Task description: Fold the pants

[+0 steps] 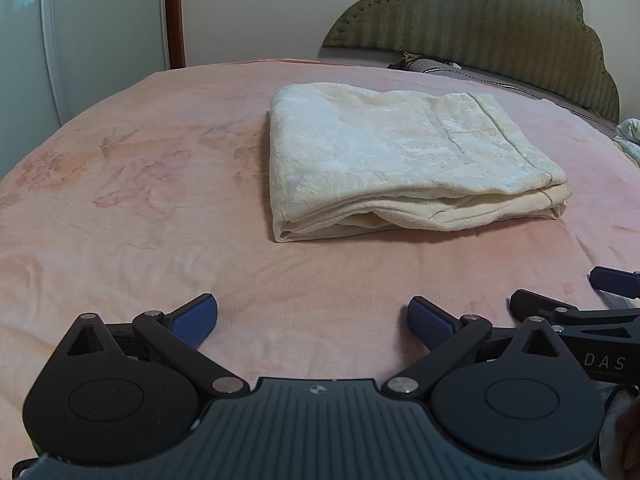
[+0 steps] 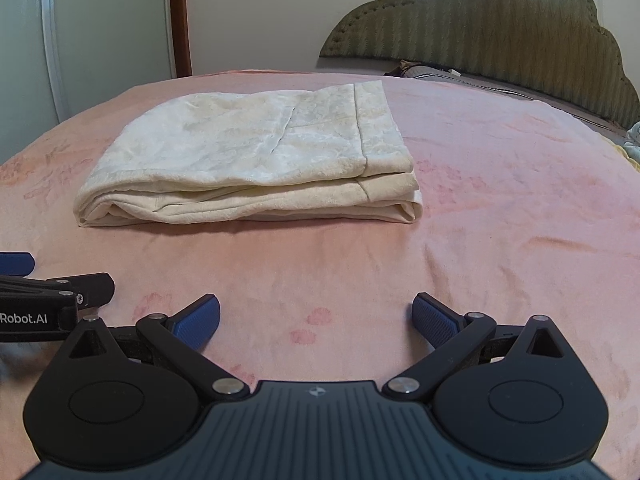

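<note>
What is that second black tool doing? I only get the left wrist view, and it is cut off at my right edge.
Observer: That is the right gripper. In its own view its two blue fingers are spread wide open with nothing between them, only the pink bedspread. The folded cream pants lie ahead of it and a bit to its left, not touching it.
Operator: I can read "DAS" on its side. Does my tool have writing too?
Observer: Yes. The right wrist view catches the side of the left gripper, and white lettering there reads "Robot.AI", with any earlier letters cut off at the frame edge.
</note>
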Tool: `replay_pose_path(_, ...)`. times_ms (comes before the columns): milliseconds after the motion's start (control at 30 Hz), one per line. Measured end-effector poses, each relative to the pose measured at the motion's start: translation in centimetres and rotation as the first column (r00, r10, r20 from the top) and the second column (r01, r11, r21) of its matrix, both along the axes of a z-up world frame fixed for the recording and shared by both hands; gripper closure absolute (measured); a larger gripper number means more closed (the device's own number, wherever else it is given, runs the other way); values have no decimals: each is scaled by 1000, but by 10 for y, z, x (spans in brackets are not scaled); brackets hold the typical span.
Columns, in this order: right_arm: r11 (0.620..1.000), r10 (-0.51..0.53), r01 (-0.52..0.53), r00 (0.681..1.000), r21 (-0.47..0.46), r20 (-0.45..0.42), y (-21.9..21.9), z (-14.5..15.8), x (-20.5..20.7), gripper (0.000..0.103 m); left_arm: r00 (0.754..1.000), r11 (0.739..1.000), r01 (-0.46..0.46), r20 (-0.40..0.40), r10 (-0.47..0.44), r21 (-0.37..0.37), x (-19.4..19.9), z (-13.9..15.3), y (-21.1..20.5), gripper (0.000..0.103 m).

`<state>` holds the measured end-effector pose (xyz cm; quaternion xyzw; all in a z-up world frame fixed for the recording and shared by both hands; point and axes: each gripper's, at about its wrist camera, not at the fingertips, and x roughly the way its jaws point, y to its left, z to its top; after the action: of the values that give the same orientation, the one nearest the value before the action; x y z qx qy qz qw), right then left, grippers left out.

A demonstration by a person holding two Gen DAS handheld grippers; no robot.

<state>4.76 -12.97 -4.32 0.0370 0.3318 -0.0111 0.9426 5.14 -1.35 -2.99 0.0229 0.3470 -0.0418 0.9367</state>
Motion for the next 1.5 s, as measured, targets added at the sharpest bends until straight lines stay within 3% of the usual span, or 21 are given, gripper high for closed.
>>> replay_pose_path(200,1000,6,-6,1000,-19,17,0,3,-1,0,1000,999,-19,18,19,28,6,7,7,1)
replay_pose_path(300,995,-25,32,997,-92,77,1,9,-5,0,1000,1000,-12,-4,12,2,11,4,11,1)
replay_pose_path(367,991,-23,31,998,-128,66,1,9,-1,0,1000,1000,-12,7,12,13,9,1,9,0)
replay_pose_path(500,997,-7,8,1000,-71,21,-3,0,2,0,1000,999,-1,28,-1,53,5,-2,3,0)
replay_pose_path(700,1000,-11,11,1000,-5,4,-9,-2,4,0,999,999,-16,30,15,34,5,-3,6,0)
replay_pose_path(1167,1000,-13,13,1000,7,9,-10,-3,1,0,999,999,-9,36,7,42,5,-2,6,0)
replay_pose_path(1367,997,-70,69,997,42,15,-22,-3,-2,0,999,999,-2,36,1,45,3,-2,5,0)
replay_pose_path(1500,999,-52,52,999,-12,6,-13,-3,0,0,999,999,-3,36,1,45,4,-2,5,0)
